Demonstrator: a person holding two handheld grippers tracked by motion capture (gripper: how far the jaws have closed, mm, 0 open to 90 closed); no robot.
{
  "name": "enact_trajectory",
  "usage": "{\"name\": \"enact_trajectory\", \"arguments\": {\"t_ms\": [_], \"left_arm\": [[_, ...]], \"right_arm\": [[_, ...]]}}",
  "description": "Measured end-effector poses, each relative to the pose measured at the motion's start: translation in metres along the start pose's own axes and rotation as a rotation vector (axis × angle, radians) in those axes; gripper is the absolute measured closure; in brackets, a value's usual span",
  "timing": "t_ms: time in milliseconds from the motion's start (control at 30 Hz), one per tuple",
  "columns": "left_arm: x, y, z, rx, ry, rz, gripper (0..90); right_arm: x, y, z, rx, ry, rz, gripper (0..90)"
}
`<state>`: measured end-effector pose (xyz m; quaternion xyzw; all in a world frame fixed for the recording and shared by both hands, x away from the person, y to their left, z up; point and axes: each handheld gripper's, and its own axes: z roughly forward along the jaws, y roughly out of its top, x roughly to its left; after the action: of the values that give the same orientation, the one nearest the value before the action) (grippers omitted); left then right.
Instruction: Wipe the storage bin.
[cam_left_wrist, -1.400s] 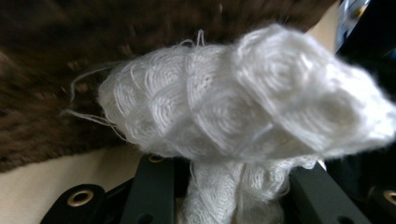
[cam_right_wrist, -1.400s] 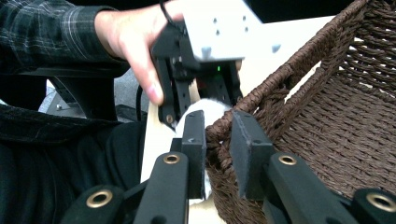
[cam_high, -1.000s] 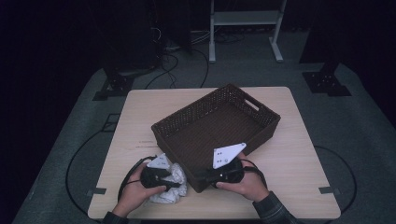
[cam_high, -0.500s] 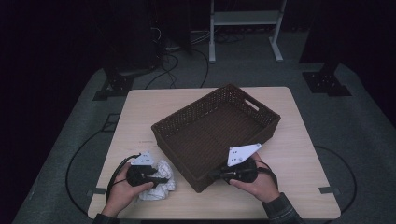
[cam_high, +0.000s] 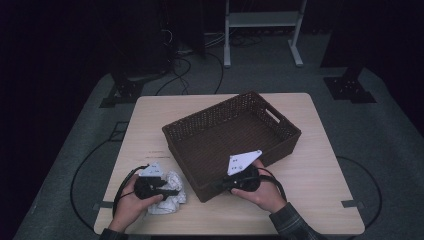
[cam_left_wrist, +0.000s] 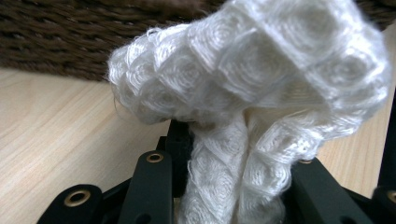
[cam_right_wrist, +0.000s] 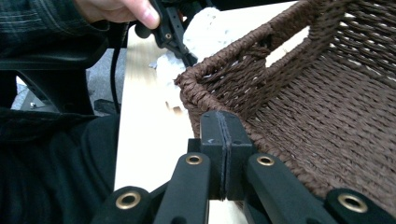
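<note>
Left claw (cam_left_wrist: 233, 196) clamped on white cloth (cam_left_wrist: 261, 93)

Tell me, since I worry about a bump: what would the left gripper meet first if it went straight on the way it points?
Probably the basket: its woven side stands right behind the white cloth that the left gripper holds, though depth is unclear.

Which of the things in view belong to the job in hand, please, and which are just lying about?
In the job: white cloth, clamped in the left gripper; brown woven basket; right gripper, shut beside its near rim.
Lying about: white metal stand; floor cables.
</note>
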<state>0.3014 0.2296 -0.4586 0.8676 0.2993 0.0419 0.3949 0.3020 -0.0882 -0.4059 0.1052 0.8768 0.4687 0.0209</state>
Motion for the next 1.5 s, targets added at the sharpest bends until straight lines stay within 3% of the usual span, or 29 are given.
{"name": "enact_trajectory", "arguments": {"t_ms": [600, 767, 867, 1067, 1500], "left_arm": [[0.003, -0.007, -0.008, -0.008, 0.010, -0.026, 65.7], [0.003, -0.007, -0.007, -0.007, 0.006, -0.025, 65.7], [0.003, -0.007, -0.006, -0.007, 0.002, -0.025, 65.4], [0.002, -0.007, -0.005, -0.002, 0.001, -0.024, 65.5], [0.002, -0.007, -0.004, 0.003, -0.003, -0.018, 65.5]], "right_arm": [[-0.029, 0.037, 0.046, -0.025, -0.027, 0.006, 88.5], [-0.031, 0.038, 0.049, -0.030, -0.030, 0.018, 85.4], [-0.032, 0.036, 0.039, -0.038, -0.031, 0.030, 83.4], [-0.033, 0.022, 0.003, -0.052, -0.082, 0.043, 82.0], [-0.048, -0.022, -0.074, -0.074, -0.267, 0.133, 74.5]]}}
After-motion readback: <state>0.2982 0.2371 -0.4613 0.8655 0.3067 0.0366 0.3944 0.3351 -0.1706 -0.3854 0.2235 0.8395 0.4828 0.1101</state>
